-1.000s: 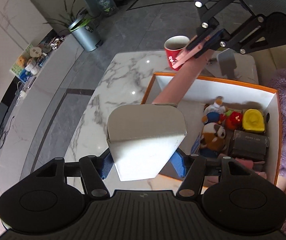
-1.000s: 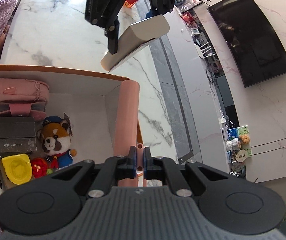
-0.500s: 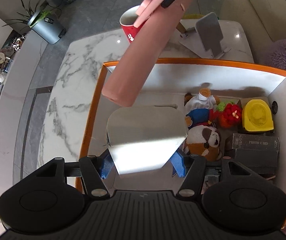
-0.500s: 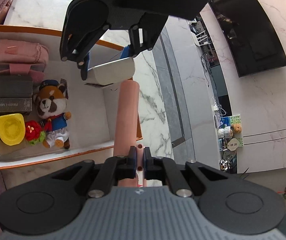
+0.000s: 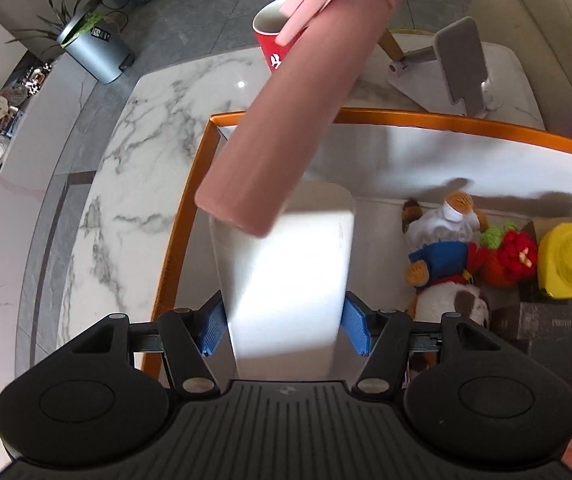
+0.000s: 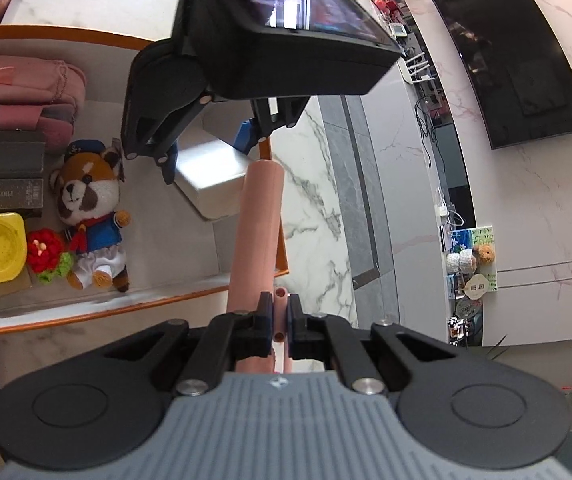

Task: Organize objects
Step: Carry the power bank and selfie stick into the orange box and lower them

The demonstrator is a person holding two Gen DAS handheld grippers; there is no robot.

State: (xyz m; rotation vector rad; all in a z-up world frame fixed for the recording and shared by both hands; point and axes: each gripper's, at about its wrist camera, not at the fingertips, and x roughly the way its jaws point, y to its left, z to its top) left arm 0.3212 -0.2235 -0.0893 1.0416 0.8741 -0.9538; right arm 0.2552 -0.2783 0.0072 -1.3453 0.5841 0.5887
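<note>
Left gripper clamped on white box, lowered since a second ago into orange-rimmed box, bare floor by its end wall. Right gripper pinched shut on pink case, above that corner rim. Plush toy just beside.

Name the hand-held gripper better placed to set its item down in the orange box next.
Left. The left hand-held gripper already holds the white box inside the orange box; the pink case crosses above.
</note>
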